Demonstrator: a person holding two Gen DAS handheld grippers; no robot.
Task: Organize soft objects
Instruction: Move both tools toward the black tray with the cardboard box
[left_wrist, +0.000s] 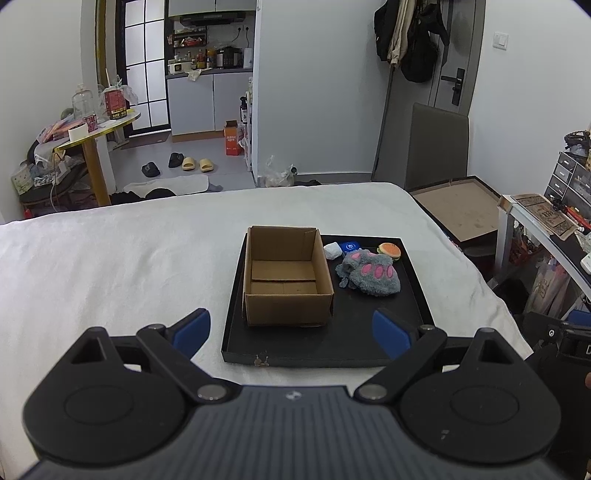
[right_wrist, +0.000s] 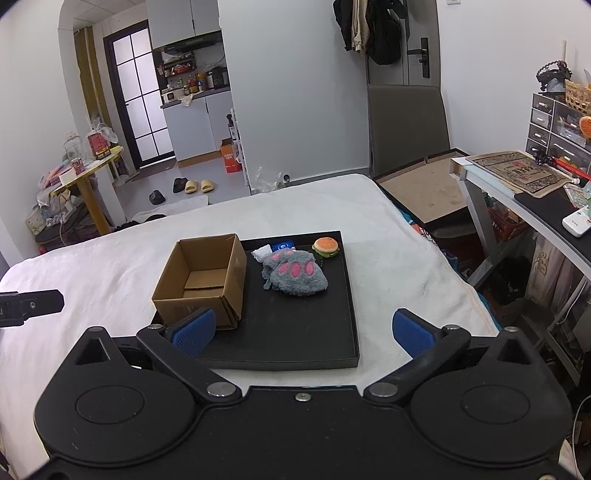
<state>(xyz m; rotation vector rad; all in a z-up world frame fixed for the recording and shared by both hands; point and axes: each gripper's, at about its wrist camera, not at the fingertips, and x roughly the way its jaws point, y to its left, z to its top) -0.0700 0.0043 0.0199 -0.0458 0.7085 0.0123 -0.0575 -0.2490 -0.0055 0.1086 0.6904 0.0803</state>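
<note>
The near half of the black tray (right_wrist: 295, 343) was left bare, so open room was offered there. The tray's left side was taken up by an open cardboard box (right_wrist: 201, 280). Behind the bare stretch, the way was blocked by a grey paw-print plush (right_wrist: 295, 273), with a white wad (right_wrist: 263, 253), a blue packet (right_wrist: 282, 245) and a burger toy (right_wrist: 325, 247) crowded along the far rim

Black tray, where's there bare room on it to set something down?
The near right part of the black tray is bare, bordered by the cardboard box, the grey paw glove and the front rim. The far right corner is crowded: glove, white wad, blue item, burger toy.
</note>
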